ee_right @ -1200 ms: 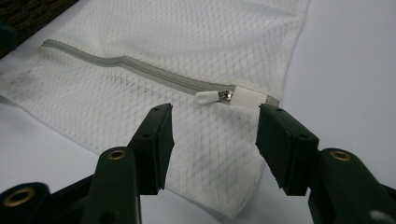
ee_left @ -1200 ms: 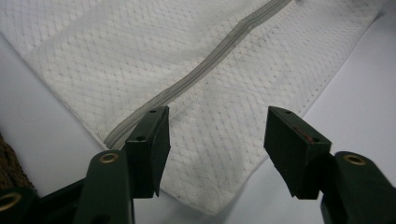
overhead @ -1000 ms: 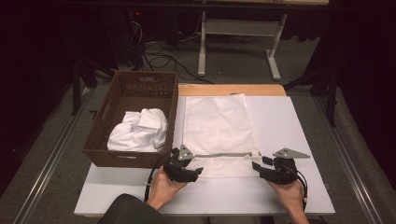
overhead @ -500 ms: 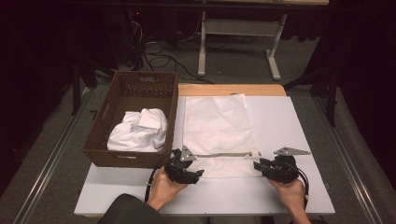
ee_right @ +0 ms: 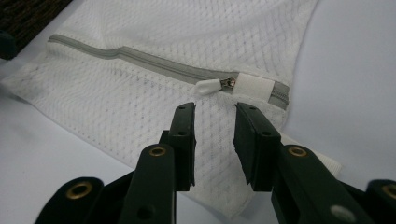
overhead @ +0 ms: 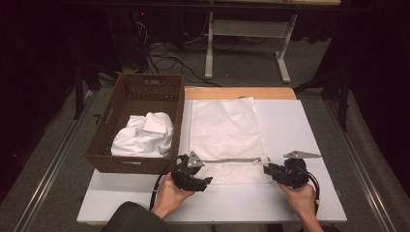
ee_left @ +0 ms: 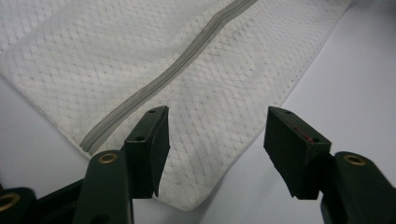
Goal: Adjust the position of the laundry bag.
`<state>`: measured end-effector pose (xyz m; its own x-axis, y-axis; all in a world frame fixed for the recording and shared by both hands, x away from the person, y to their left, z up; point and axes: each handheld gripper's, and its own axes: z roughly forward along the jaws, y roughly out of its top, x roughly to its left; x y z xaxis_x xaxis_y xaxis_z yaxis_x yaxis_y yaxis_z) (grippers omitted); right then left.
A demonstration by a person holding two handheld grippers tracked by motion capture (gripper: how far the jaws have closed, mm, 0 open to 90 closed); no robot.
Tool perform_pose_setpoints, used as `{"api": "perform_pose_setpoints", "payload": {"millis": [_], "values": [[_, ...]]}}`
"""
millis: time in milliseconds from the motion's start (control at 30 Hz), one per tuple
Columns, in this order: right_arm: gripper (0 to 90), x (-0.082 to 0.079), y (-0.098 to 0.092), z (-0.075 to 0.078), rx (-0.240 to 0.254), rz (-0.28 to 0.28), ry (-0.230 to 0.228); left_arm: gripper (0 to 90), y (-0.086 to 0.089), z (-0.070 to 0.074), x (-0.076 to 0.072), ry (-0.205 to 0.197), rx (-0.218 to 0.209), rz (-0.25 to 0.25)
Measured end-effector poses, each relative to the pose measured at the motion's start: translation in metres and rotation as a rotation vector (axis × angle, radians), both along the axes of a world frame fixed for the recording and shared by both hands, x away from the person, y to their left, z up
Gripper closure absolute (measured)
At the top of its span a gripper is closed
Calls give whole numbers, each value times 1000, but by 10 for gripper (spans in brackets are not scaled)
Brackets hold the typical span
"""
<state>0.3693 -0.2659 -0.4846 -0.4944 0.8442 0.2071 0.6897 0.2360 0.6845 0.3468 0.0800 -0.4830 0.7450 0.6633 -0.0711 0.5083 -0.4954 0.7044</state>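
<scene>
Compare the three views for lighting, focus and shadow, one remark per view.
High view: the white table is brightly lit, the surroundings nearly black, detail soft. Left gripper view: mesh bag weave sharp; the near jaws slightly soft, casting faint shadows. Right gripper view: zipper pull crisp, the foreground gripper body blurred, the basket corner dark.

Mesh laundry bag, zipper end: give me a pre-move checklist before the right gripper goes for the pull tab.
1. Mesh laundry bag flat on the table: ok.
2. Zipper pull tab visible, unobstructed: ok.
3. Right gripper lined up with the tab: ok. Its fingers have just been closing, gap narrow, tab still beyond the tips.
4. Left gripper open over the bag's corner, not pinching: not ok for anchoring.
5. Zipper fully closed: cannot tell.
</scene>
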Motion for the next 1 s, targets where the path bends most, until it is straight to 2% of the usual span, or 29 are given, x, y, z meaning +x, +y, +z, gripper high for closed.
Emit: {"api": "perform_pose_setpoints", "payload": {"millis": [67, 133, 200, 233, 333, 500, 600, 767, 1000], "values": [[689, 2, 0, 0, -7, -21, 8, 413, -1, 3, -3, -33, 14, 1], [695, 3, -1, 2, -5, -29, 4, 413, -1, 5, -4, -39, 5, -6], [697, 5, -2, 2, -2, -32, -6, 409, -2, 7, -4, -29, -3, -6], [710, 7, -1, 1, 1, -21, 3, 403, -2, 8, -2, -10, -23, 2], [734, 8, 0, 0, -13, -3, 19, 409, -3, 9, 0, 3, -37, 2], [789, 9, 6, -1, -38, 46, 24, 396, -9, 10, 4, 25, -49, -30], [826, 10, 6, -2, -33, 62, 24, 397, -13, 12, 7, 31, -57, -40], [837, 13, 4, -4, -29, 62, 35, 385, -19, 12, 12, 51, -85, -47], [875, 17, 2, -5, -33, 51, 25, 388, -30, 14, 17, 43, -76, -54]]}}
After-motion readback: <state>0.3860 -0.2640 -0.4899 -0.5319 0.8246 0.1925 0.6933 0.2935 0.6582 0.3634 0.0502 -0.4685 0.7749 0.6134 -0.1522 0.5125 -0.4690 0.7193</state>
